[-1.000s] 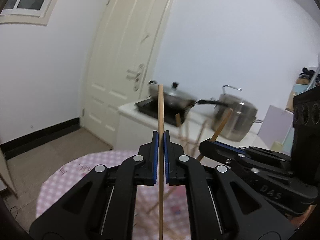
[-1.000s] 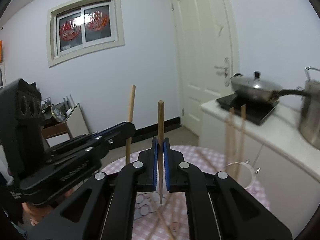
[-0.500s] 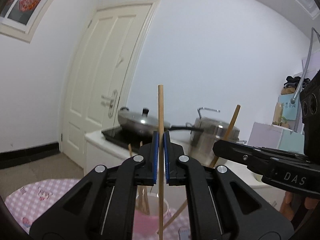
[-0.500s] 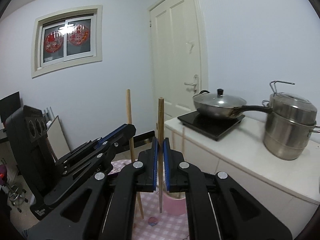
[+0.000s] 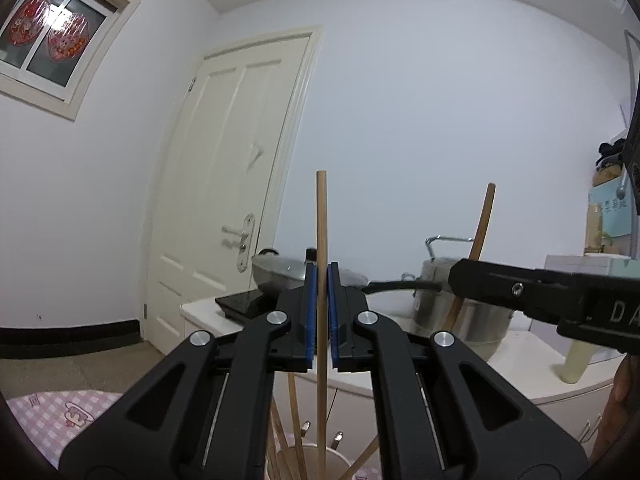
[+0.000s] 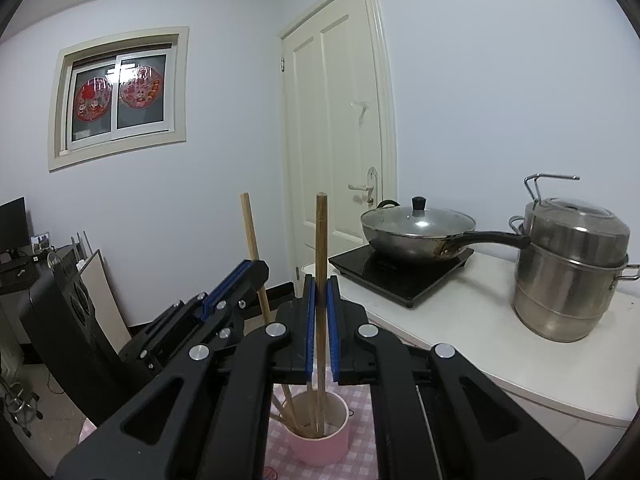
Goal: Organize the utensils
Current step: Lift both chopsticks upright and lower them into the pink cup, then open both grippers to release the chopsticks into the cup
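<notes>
My left gripper is shut on a pale wooden chopstick held upright; its lower end reaches into a pink cup below that holds several chopsticks. My right gripper is shut on a darker wooden chopstick, also upright, with its lower end inside the same pink cup. The left gripper and its chopstick show left of it in the right wrist view. The right gripper and its chopstick show at the right of the left wrist view.
The cup stands on a pink checked tablecloth. Behind it a white counter carries an induction hob with a lidded wok and a steel stockpot. A cream door is behind; a black desk is at the left.
Both grippers have tilted up and come over the pink cup, each still gripping its chopstick. The chopsticks' lower ends now reach into the cup.
</notes>
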`<state>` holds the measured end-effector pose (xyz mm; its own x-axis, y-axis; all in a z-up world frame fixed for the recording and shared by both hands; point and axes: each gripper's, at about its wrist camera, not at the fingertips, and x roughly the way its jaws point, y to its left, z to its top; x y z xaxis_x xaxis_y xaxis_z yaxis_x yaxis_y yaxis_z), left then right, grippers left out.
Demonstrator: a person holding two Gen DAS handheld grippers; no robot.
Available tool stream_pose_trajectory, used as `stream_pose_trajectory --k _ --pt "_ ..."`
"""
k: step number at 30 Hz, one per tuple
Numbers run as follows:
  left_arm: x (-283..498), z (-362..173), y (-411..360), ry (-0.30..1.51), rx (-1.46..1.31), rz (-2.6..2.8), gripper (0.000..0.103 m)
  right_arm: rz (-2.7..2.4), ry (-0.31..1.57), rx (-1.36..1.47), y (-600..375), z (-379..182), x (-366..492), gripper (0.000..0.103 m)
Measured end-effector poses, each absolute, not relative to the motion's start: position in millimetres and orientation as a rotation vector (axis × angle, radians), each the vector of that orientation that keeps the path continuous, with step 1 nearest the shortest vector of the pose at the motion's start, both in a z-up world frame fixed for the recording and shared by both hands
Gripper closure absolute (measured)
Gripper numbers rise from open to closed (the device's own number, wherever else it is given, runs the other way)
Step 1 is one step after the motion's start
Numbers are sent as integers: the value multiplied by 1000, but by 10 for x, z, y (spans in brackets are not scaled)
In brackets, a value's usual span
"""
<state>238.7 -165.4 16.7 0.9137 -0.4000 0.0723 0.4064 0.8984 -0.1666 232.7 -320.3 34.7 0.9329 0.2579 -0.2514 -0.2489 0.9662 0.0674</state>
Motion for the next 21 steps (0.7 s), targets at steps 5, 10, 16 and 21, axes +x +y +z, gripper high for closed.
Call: stream_pose_trajectory --k 5,10,16,21 --pt "2466 -25 -1719 4 -142 -406 97 269 314 46 -3209 124 2449 99" --pt "2409 -97 -1703 -9 -107 -401 97 254 355 50 -3209 -53 2493 99" --pt "2368 -116 -1710 -24 -89 -420 97 232 386 50 -3199 -189 2496 99" --pt "2427 -79 -1679 19 -96 -436 96 228 425 59 -3203 -288 2507 99"
